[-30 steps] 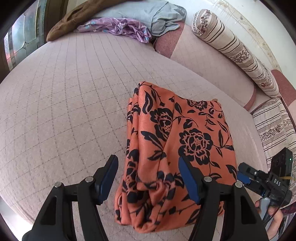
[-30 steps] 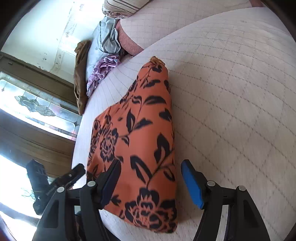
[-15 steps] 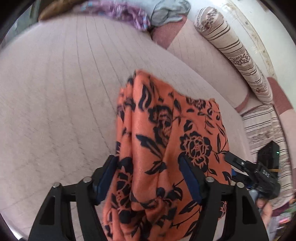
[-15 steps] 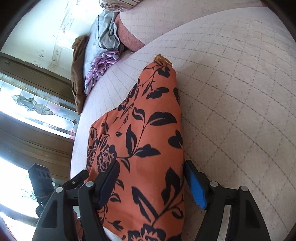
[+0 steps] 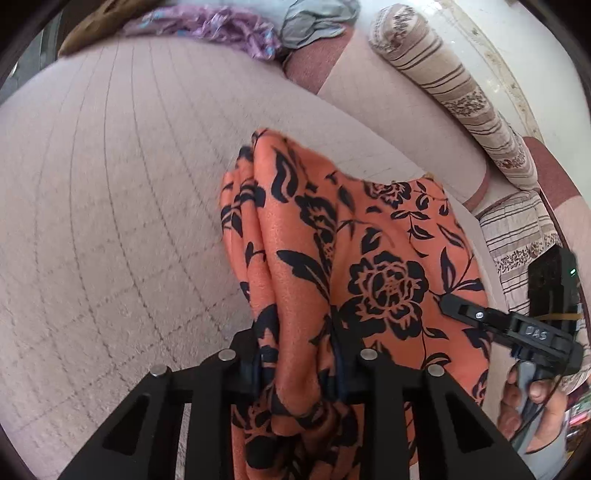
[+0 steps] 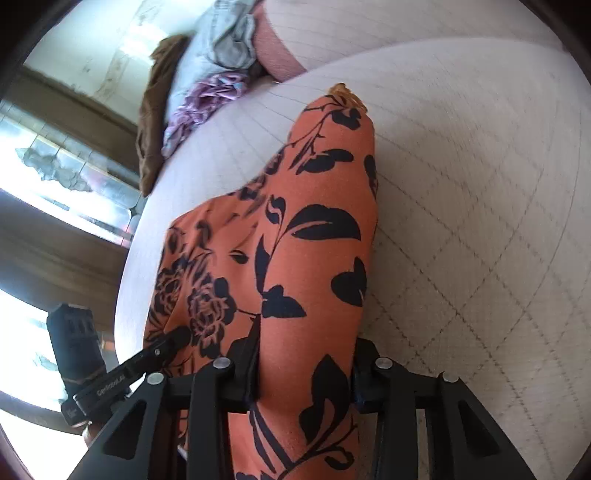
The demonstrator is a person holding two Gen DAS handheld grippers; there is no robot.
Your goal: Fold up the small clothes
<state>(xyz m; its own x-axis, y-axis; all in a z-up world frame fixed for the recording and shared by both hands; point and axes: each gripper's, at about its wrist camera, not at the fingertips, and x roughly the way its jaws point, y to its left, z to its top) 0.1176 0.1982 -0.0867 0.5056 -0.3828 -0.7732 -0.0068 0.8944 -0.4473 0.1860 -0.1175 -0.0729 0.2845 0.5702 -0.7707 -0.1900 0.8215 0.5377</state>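
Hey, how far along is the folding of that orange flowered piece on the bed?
Partly done: the orange floral garment already lies bunched in layers on the quilted bed. In hand: the left gripper and right gripper are both shut on its near edge. Left: carrying that edge over to finish the fold, then the purple and grey clothes heaped at the back.

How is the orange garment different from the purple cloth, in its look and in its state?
The orange garment has a black flower print; the purple cloth is pale and crumpled. The left gripper and right gripper clamp the orange garment; the purple cloth lies untouched at the far edge. Both are on the bed.
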